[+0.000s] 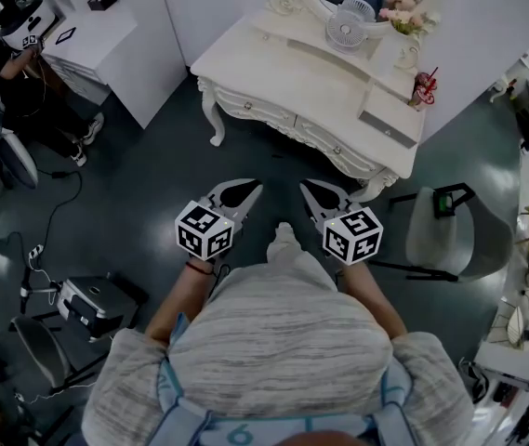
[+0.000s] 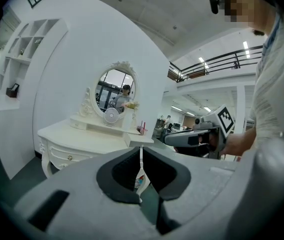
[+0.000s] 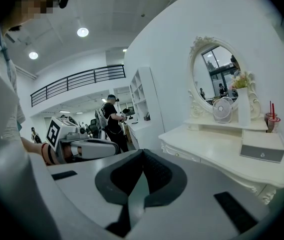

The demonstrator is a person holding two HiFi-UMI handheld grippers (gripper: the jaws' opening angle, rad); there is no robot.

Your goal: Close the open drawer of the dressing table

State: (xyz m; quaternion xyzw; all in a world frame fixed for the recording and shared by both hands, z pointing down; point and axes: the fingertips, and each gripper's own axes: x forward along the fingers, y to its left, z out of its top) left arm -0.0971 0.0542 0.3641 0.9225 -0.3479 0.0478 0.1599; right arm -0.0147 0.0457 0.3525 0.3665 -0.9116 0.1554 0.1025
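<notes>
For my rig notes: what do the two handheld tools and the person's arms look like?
The left tool and right tool are pale grey tapered shells with black inner pads. Each carries a white cube printed with black square markers. The person wears a grey streaked knit sweater, and a thin red band on the left wrist.

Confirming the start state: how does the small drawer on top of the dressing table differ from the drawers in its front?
The small top drawer stands pulled out past the raised shelf; the front drawers sit flush, closed. The top drawer rests on the tabletop; the front drawers hang below it. Its face is plain and flat, theirs carved. Both are pale with small knobs.
</notes>
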